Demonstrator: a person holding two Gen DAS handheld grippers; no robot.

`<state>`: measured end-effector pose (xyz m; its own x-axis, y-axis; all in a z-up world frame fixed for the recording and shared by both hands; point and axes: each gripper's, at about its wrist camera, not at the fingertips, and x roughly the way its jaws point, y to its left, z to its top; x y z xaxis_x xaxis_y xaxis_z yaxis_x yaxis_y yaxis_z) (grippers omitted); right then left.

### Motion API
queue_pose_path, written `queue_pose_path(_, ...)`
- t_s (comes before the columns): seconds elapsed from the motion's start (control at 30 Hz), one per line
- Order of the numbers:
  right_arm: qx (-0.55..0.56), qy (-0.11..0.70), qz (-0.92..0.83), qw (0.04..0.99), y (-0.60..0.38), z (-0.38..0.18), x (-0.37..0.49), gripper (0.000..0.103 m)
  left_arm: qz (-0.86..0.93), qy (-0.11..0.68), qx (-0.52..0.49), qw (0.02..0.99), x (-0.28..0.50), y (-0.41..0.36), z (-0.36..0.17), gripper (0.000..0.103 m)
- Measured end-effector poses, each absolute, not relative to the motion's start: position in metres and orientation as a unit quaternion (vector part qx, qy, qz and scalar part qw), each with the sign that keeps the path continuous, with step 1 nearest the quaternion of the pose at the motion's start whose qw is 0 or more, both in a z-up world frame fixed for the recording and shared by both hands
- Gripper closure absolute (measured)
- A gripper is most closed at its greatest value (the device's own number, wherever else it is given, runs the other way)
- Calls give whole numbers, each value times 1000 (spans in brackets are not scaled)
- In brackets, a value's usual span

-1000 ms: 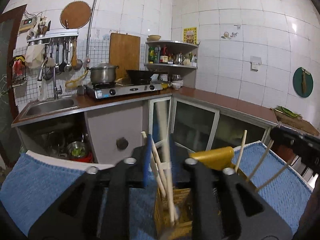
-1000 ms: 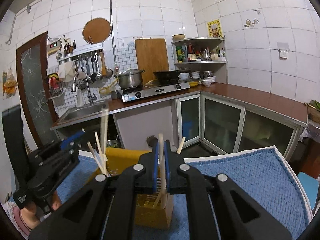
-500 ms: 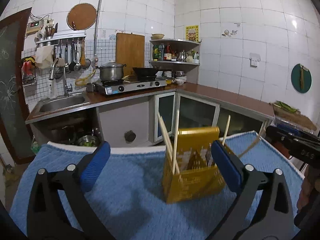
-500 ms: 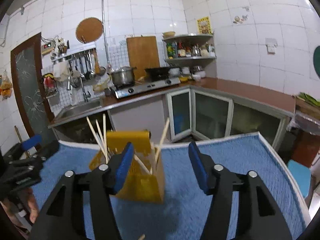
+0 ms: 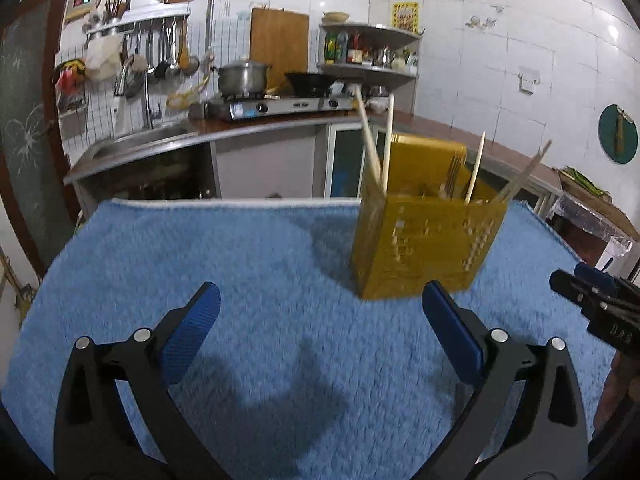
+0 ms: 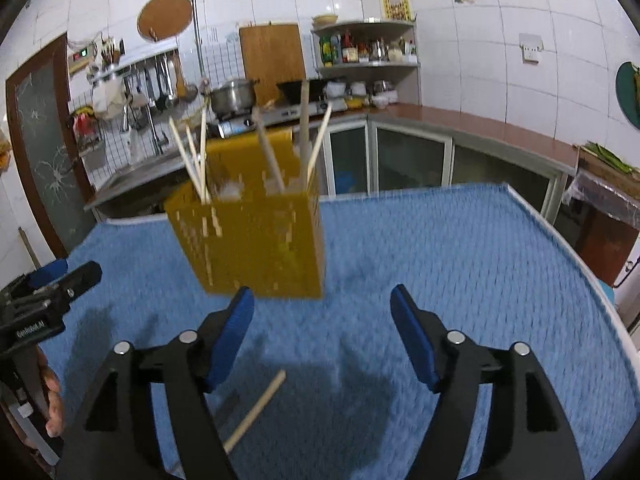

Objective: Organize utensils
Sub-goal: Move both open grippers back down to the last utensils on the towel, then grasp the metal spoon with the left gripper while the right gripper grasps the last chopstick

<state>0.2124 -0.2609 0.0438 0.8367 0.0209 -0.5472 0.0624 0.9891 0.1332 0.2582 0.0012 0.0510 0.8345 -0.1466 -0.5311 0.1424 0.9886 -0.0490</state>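
I see one loose chopstick [image 6: 256,412] lying slantwise on the table [image 6: 460,248] just under my spread, empty right tongs [image 6: 322,340], nearer than the spread left tongs [image 5: 320,336].

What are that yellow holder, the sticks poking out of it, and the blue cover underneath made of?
The yellow holder looks like matte plastic: even colour, rows of small slots in its walls. The sticks seem pale bamboo or wood, plain and unvarnished, though blur leaves that open. The blue cover is a soft, looped cloth, probably a towel or mat.
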Motion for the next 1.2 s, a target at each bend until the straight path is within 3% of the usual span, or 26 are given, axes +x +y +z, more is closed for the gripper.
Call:
queue_pose_path(0.4, 79, 383, -31, 920, -235, -14, 219, 31, -94, 333, 16, 938, 261, -4, 8, 5)
queue_pose_path(0.53, 74, 413, -23, 907, -220, -27, 227, 53, -96, 346, 26, 933, 261, -8, -1, 5)
queue_pose_path(0.63, 77, 429, -20, 900, -213, -35, 229, 64, -101, 351, 33, 930, 261, -9, -6, 5)
queue_pose_path(0.93, 76, 454, -12, 888, -204, -36, 240, 84, -118, 358, 29, 926, 259, -12, -6, 5)
queue_pose_path(1.2, 107, 469, 5, 877, -212, -35, 258, 92, -124, 373, 25, 919, 260, -17, -8, 6)
